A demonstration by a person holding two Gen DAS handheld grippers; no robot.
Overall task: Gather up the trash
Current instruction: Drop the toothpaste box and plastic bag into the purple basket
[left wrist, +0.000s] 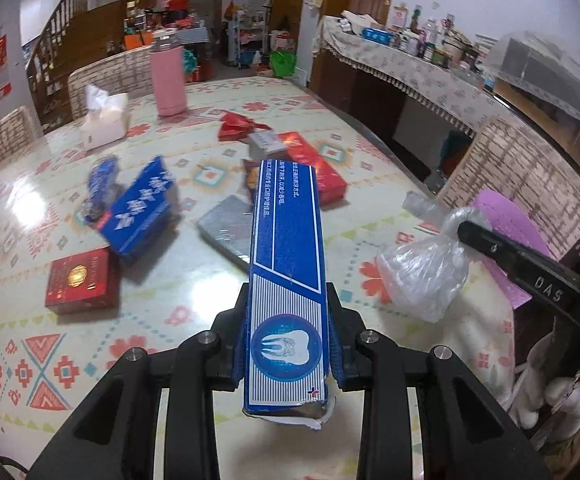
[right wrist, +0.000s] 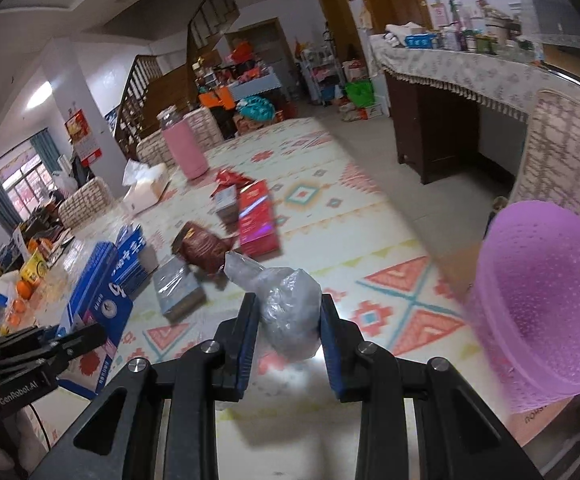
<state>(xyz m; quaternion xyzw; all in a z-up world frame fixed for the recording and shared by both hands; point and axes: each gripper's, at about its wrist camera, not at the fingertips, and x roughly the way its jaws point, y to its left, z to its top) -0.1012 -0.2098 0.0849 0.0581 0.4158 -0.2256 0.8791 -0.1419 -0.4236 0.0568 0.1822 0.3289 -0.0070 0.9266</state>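
A long blue toothpaste box (left wrist: 287, 264) sits clamped at its near end in the left gripper (left wrist: 287, 344), jaws closed tight on its sides, long axis running straight away over the patterned table (left wrist: 193, 292); the right gripper (right wrist: 287, 320) has its jaws pinched shut on a crumpled clear plastic bag (right wrist: 285, 304), lifted clear of the table; the purple bin (right wrist: 546, 304) waits at the near right; best carried level, each piece released only once over the rim.
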